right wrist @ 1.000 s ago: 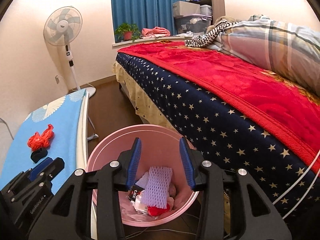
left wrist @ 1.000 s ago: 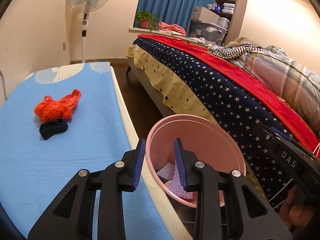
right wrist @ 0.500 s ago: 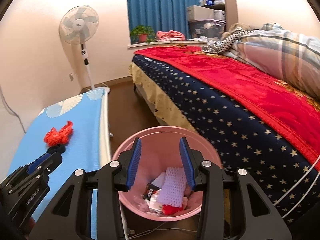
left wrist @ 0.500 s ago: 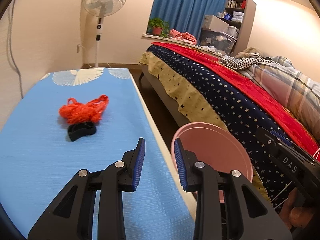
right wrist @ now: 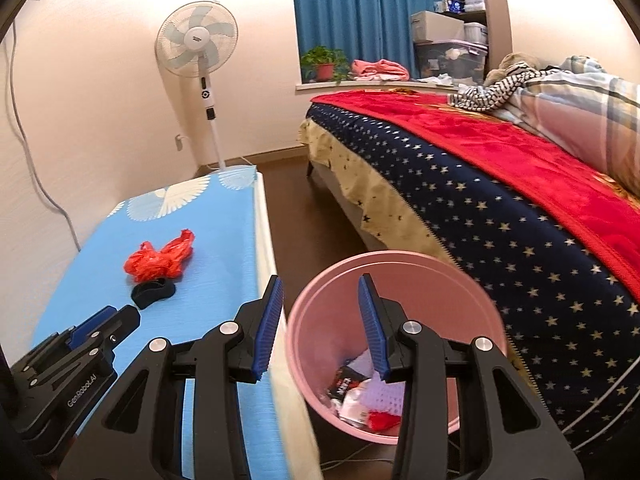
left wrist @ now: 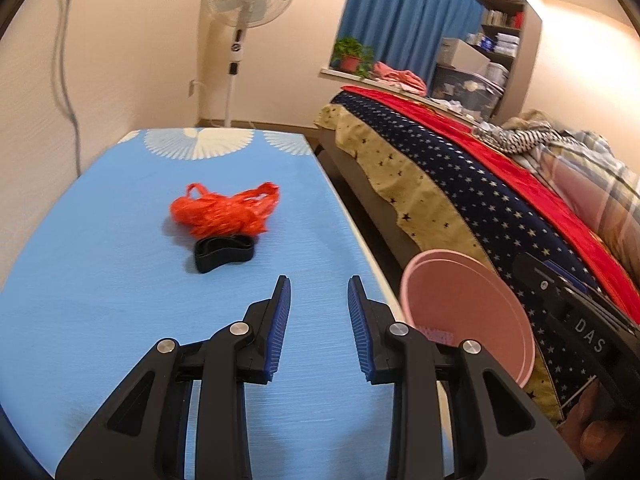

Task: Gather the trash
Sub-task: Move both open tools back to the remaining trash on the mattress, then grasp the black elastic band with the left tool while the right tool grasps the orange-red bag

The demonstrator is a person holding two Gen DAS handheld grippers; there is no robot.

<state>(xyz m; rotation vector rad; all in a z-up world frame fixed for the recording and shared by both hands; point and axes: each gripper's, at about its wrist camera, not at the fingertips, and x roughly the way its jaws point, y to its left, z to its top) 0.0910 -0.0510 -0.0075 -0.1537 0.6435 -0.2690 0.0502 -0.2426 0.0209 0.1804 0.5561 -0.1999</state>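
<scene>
— Claws?
— Left gripper (left wrist: 318,300) wide, empty, above the blue table (left wrist: 100,300). Right gripper (right wrist: 319,300) wide, empty, over the table edge and pink bin (right wrist: 472,300).
— Trash?
— Orange plastic bag (left wrist: 224,212) lies ahead of the left claw, touching a black band (left wrist: 224,254) on its near side. Bin sits right of that claw, holding wrappers (right wrist: 360,396).

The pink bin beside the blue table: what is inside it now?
The pink bin holds a white foam net, a dark wrapper, white scraps and something red. Anything beneath that pile is hidden, and the right gripper covers part.
</scene>
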